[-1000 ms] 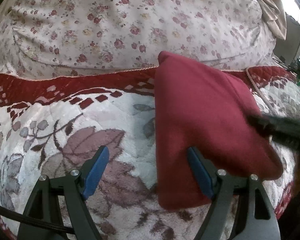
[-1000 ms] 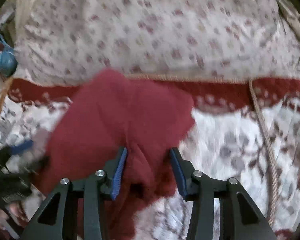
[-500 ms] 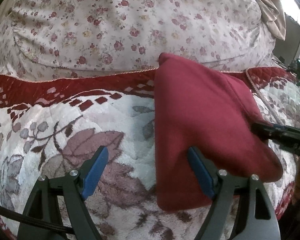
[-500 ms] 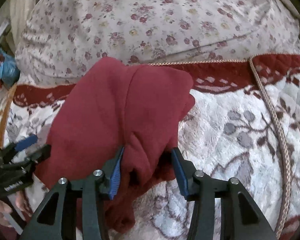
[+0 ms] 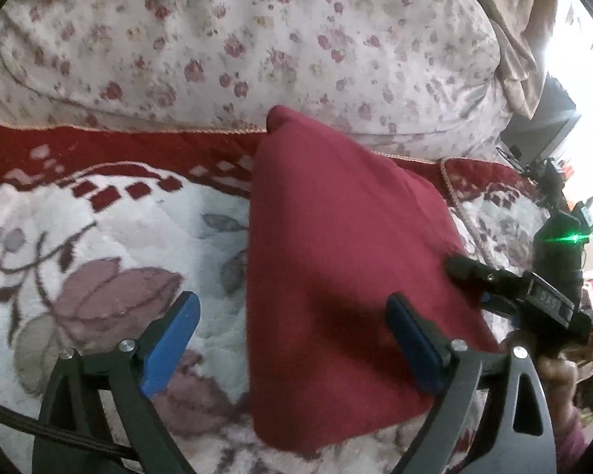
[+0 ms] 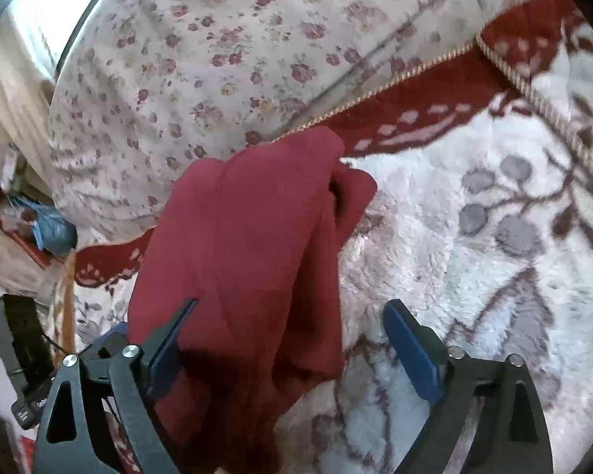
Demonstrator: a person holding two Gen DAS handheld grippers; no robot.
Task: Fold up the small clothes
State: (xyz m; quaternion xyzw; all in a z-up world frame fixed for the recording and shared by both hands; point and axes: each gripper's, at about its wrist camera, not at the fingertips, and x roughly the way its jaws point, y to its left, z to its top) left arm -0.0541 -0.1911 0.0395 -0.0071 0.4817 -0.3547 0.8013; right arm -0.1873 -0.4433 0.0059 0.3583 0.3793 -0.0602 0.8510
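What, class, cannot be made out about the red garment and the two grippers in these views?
- Red garment: near end cut off by the right wrist view's bottom edge.
- Its type: unclear, folds hide its shape.
- Right gripper: in the left wrist view, the garment hides one finger.
- Left gripper: contact with the garment unclear.

The red garment (image 6: pixel 249 260) runs off the bottom edge of the right wrist view, so its lower end cannot be seen, and it hides the bed blanket (image 6: pixel 435 237) beneath it. In the left wrist view, the right gripper (image 5: pixel 470 272) is cut off by the right edge, its fingers partly buried against the cloth. The clutter (image 6: pixel 47 229) beside the bed is too blurred to identify.
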